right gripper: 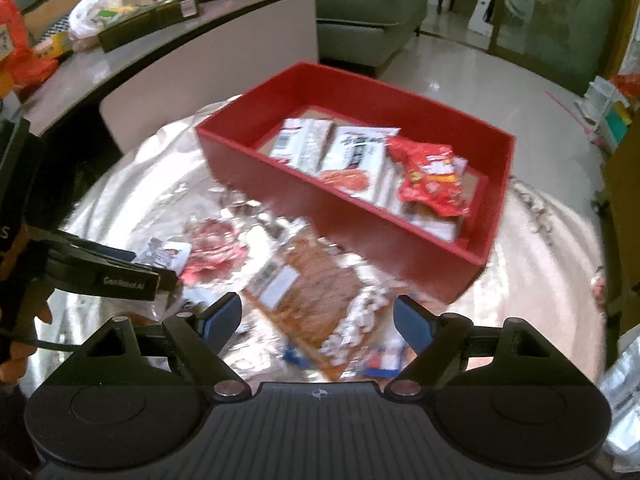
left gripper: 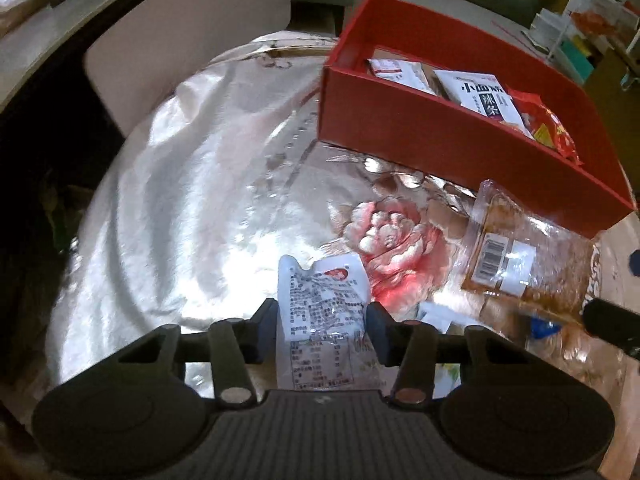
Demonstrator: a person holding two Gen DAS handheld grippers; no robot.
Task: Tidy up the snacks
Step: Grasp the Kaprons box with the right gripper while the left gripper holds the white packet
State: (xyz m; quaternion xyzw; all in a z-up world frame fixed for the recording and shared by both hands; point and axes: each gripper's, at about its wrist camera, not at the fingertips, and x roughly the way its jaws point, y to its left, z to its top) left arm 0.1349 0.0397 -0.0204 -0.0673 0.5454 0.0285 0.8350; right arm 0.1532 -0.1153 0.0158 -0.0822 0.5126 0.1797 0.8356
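1. Gripping with our left gripper [left gripper: 322, 326]: we are pinching a white snack packet [left gripper: 324, 320] above the tablecloth [left gripper: 180, 200].
2. Our right gripper [right gripper: 318, 320] is gaping wide, empty, over a clear brown packet [right gripper: 316, 284].
3. We are seeing the red box [right gripper: 360, 224] holding three packets.

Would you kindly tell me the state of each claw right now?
Left claw: closed on the white snack packet.
Right claw: open, holding nothing, above the clear brown snack bag.
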